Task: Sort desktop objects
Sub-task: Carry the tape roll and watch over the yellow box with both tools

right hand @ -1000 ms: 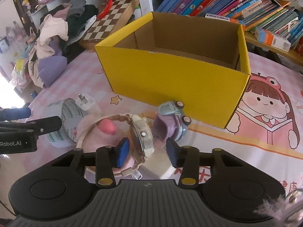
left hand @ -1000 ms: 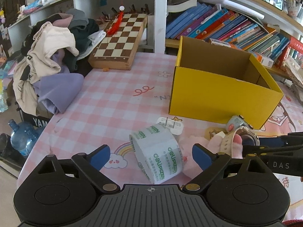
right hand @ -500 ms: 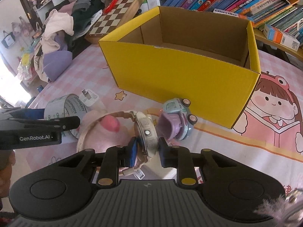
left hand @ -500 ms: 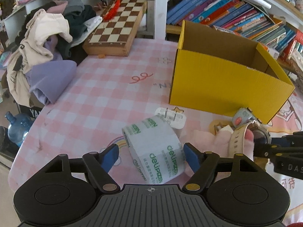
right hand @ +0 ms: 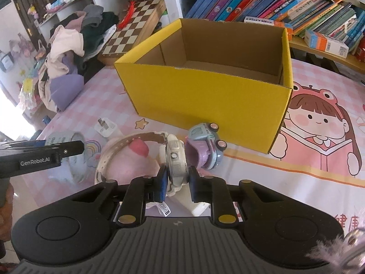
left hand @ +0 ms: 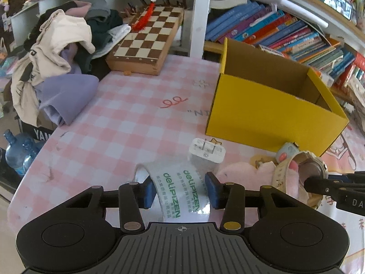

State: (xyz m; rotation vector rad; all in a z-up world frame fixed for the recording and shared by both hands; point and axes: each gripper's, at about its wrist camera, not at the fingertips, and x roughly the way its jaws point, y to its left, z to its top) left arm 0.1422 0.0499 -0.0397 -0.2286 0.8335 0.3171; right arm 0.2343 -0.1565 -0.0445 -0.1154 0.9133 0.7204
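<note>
Left claw (left hand: 180, 190) is clamping the tape roll (left hand: 182, 191), blue pads pressing on both sides of it, roll lying on the pink checked tabletop (left hand: 118, 123). Right claw (right hand: 176, 183) is gripping the cream watch (right hand: 174, 159) by its case, strap looping over the pink plush (right hand: 130, 162). White charger plug (left hand: 206, 154) is sitting just behind the tape. Toy car (right hand: 206, 145) is resting just beside the yellow box (right hand: 205, 96); box interior is showing bare cardboard.

Tape roll (left hand: 182, 189), cream watch (right hand: 174, 159) beside yellow box (right hand: 205, 91)
</note>
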